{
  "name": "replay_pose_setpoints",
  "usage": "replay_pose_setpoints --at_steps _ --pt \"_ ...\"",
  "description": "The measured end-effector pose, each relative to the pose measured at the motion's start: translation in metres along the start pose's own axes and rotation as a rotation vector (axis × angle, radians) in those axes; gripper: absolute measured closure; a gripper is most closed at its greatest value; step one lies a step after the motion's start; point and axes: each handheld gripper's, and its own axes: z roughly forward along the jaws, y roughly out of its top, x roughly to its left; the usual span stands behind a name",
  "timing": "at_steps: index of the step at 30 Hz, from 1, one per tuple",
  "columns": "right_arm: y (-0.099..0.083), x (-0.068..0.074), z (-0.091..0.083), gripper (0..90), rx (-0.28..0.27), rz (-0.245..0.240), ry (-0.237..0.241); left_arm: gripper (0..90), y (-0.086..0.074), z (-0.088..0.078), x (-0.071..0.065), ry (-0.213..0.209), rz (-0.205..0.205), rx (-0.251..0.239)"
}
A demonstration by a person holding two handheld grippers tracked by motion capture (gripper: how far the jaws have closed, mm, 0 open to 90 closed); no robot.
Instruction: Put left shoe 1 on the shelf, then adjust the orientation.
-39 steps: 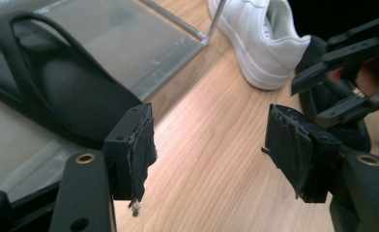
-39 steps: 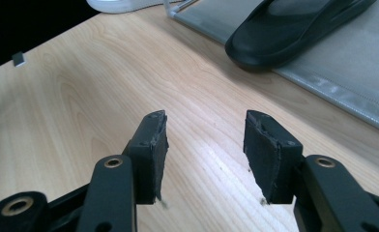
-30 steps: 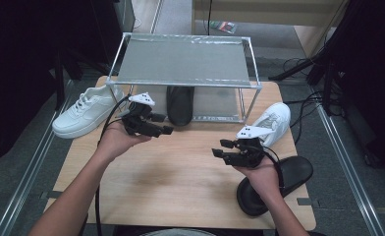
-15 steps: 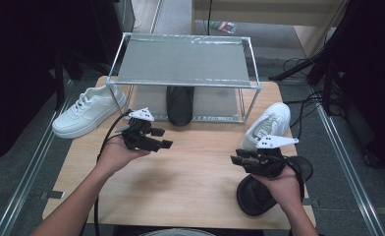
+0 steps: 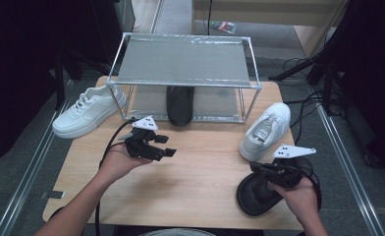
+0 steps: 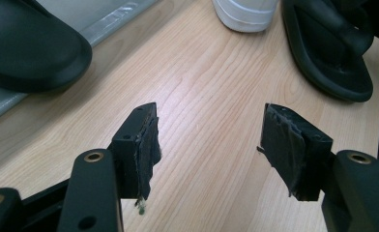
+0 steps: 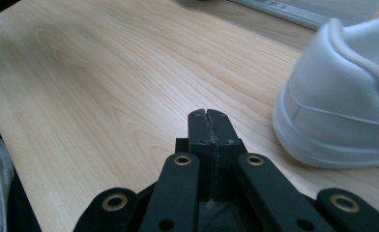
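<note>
One slipper under the rack, three shoes not yet tidied

The right gripper (image 5: 259,169) sits over the black slipper (image 5: 257,194) at the table's (image 5: 200,191) near right corner, its jaws having just closed flat together on nothing. The left gripper (image 5: 163,150) hovers mid-table, jaws wide and empty. Another slipper (image 5: 179,104) lies under the rack (image 5: 183,61); both white sneakers (image 5: 87,112) (image 5: 266,130) wait outside, so most work looks left.

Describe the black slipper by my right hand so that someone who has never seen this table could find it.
Start at the metal rack at the back of the wooden table, then come to the near right corner. The black slipper lies there, under the right gripper, just nearer than a white sneaker. The other black slipper sits under the rack.
</note>
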Motion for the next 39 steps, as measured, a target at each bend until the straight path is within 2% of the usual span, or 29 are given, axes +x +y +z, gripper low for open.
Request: replay_pose_setpoints --at_steps 3,7,9,14,18,25,27,39 --pt "-0.001 -0.001 -0.003 90.0 -0.008 0.0 0.003 38.9 0.0 0.001 -0.002 -0.001 0.007 -0.004" --pt "-0.008 -0.002 -0.005 90.0 0.042 -0.052 -0.023 38.9 0.002 0.003 -0.003 -0.014 0.015 -0.006" --pt "-0.014 -0.004 -0.01 90.0 0.046 -0.067 -0.027 38.9 0.003 0.006 -0.003 -0.018 0.022 -0.005" --pt "-0.033 -0.013 -0.028 90.0 0.06 -0.032 -0.055 38.8 0.005 0.011 -0.004 -0.032 0.033 0.008" --pt "-0.038 -0.019 -0.033 90.0 0.058 -0.014 -0.063 39.0 0.007 0.017 -0.004 -0.04 0.038 0.012" --pt "-0.044 -0.016 -0.022 90.0 0.159 -0.027 -0.062 38.9 0.007 0.019 -0.002 -0.045 0.032 0.024" --pt "-0.043 -0.015 -0.02 90.0 0.162 -0.032 -0.058 38.9 0.006 0.018 -0.002 -0.044 0.029 0.022" --pt "-0.029 -0.009 0.0 90.0 0.164 0.024 -0.008 38.9 0.005 0.015 0.002 -0.027 0.019 0.013"
